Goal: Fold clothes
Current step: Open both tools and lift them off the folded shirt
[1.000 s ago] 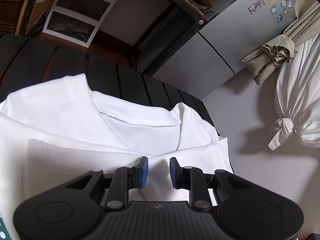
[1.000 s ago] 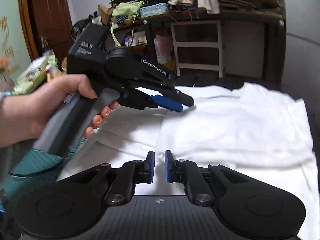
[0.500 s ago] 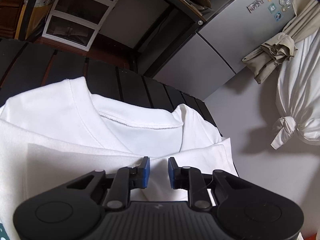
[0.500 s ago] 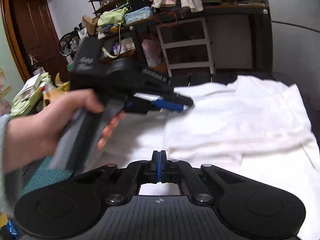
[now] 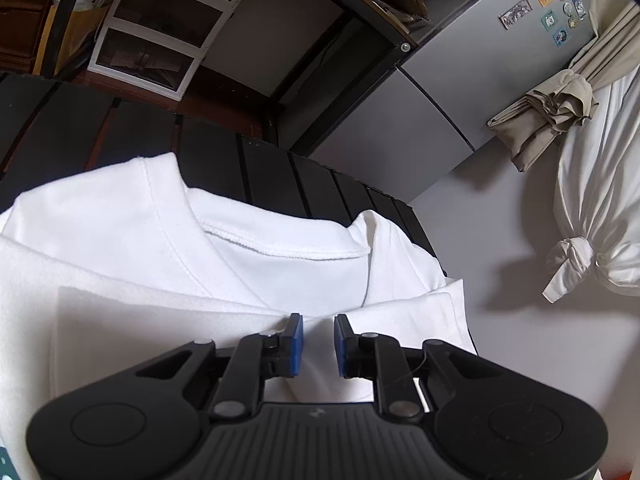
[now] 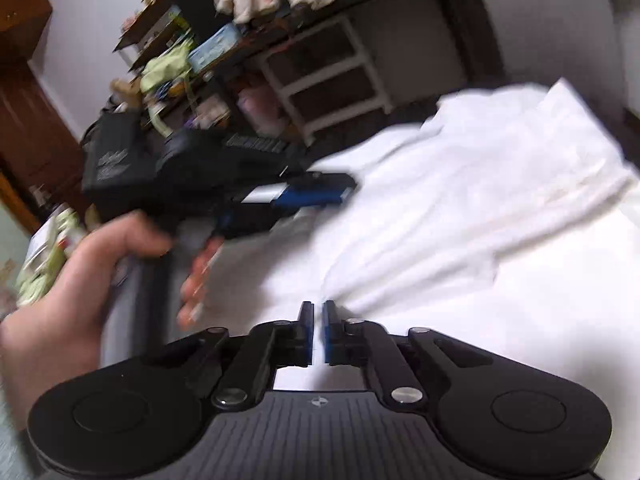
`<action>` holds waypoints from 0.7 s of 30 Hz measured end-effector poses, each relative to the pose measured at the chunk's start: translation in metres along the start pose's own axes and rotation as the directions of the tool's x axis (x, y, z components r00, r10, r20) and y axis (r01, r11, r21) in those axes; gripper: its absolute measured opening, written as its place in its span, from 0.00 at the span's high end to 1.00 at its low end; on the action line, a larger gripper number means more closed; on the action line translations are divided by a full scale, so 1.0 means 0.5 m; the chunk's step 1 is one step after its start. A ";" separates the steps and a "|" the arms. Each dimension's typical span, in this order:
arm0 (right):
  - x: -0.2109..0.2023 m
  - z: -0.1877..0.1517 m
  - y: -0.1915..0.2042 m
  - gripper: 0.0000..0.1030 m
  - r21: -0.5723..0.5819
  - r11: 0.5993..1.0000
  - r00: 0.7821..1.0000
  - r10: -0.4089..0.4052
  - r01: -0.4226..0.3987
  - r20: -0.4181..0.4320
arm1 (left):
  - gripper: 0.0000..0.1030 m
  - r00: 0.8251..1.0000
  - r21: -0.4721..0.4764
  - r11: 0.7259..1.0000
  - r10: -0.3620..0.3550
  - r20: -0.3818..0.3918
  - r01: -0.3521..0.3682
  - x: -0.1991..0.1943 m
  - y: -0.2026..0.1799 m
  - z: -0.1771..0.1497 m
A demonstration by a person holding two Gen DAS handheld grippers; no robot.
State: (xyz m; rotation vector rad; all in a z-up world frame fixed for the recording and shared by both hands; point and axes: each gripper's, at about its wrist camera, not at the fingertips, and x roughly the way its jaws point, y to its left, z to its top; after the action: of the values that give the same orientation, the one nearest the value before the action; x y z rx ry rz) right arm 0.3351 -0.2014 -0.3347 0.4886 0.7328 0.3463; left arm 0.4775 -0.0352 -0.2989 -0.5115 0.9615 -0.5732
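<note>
Two grippers over one white shirt [image 5: 280, 264], which lies flat on the dark slatted table [image 5: 280, 168], collar away from my left gripper [image 5: 316, 338]. Its jaws are closing, cloth in the gap, pads not yet pressing. My right gripper [image 6: 318, 332] is all but clenched; whether a hem is pinched I cannot tell (that view is blurred). The shirt's long axis runs from my left fingers [image 5: 295, 340] toward the collar. Left gripper sits nearer the folded hem; the shirt's right edge reaches the table's edge, with bare slats beyond the collar.
</note>
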 end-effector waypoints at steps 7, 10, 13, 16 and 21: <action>-0.126 -0.029 -0.001 0.82 0.010 0.998 0.996 0.054 -0.055 0.072 | 0.71 0.999 -0.029 0.999 -0.013 0.029 0.013 -0.114 -0.032 -0.029; -0.227 -0.050 -0.013 0.67 -0.016 0.999 0.991 0.048 -0.046 0.125 | 0.70 0.999 -0.005 0.999 -0.036 0.031 0.036 -0.196 -0.057 -0.073; -0.315 -0.074 -0.026 0.65 -0.059 0.998 0.987 0.034 -0.025 0.159 | 0.69 0.997 -0.046 0.996 -0.074 0.033 0.075 -0.313 -0.057 -0.168; -0.403 -0.104 -0.053 0.58 -0.044 0.999 0.982 0.020 -0.012 0.190 | 0.68 0.995 -0.116 0.989 -0.089 0.035 0.092 -0.391 -0.045 -0.241; -0.503 -0.164 -0.068 0.47 0.011 1.000 0.974 0.003 -0.006 0.225 | 0.66 0.999 -0.181 0.982 -0.052 0.014 0.054 -0.496 -0.037 -0.366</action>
State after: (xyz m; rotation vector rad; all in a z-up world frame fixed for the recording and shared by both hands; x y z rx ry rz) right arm 0.1066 -0.3215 -0.2672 0.5310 0.5134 0.2854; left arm 0.2036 0.0865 -0.2241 -0.7041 0.9992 -0.5329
